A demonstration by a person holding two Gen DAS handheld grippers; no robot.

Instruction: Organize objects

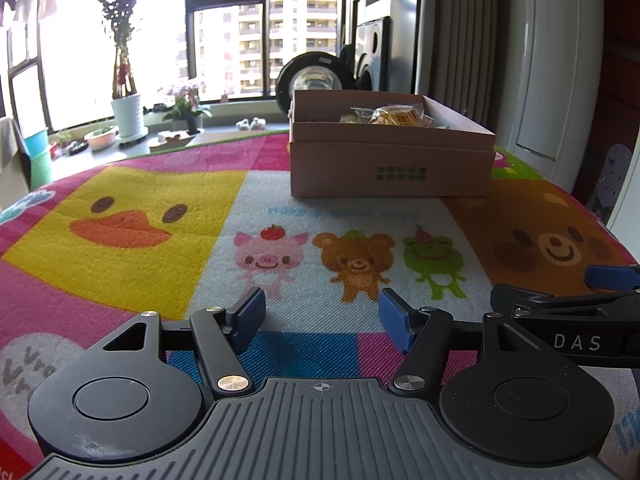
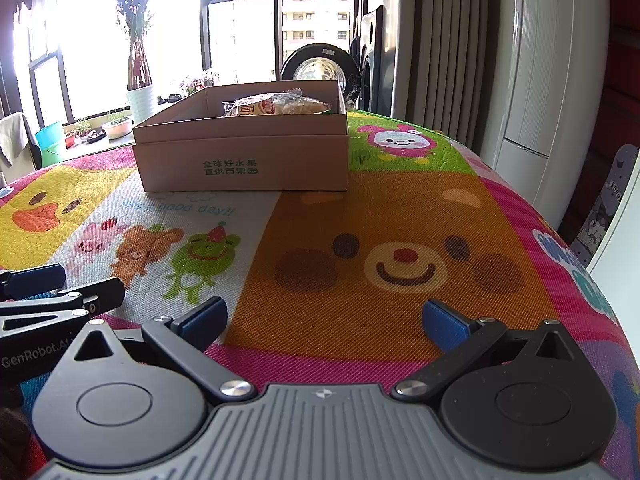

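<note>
The left gripper (image 1: 322,316), black-armed with blue pads, sits at the bottom of its own view with the fingers spread moderately apart and nothing between them, only the colourful cartoon-printed play mat (image 1: 132,184) below. The right gripper (image 2: 325,320) fills the bottom of its view with the blue pads spread wider still, also empty, over the mat's big orange bear face (image 2: 400,264). Each tool shows in the other's view: the right one enters at the lower right edge of the left view with white letters "DAS" on its black body, and the left one enters at the lower left edge of the right view, marked "GenRobot.AI". The open pale pink cardboard box (image 1: 390,168) stands on the mat well ahead of both tools, right of centre in the upper middle of the left view and left of centre in the upper middle of the right view. Its front wall carries two lines of green Chinese characters, sharp enough to make out only in the right view. Inside lie clear-wrapped snack packets (image 2: 276,105), one with a red and yellow label. Blue print on the mat in front of the box ends in "good day!!". Behind the box is a round black-rimmed washing machine door (image 2: 320,66). A tall leafy plant in a white ribbed pot (image 1: 126,114) stands by the window at the upper left.
</note>
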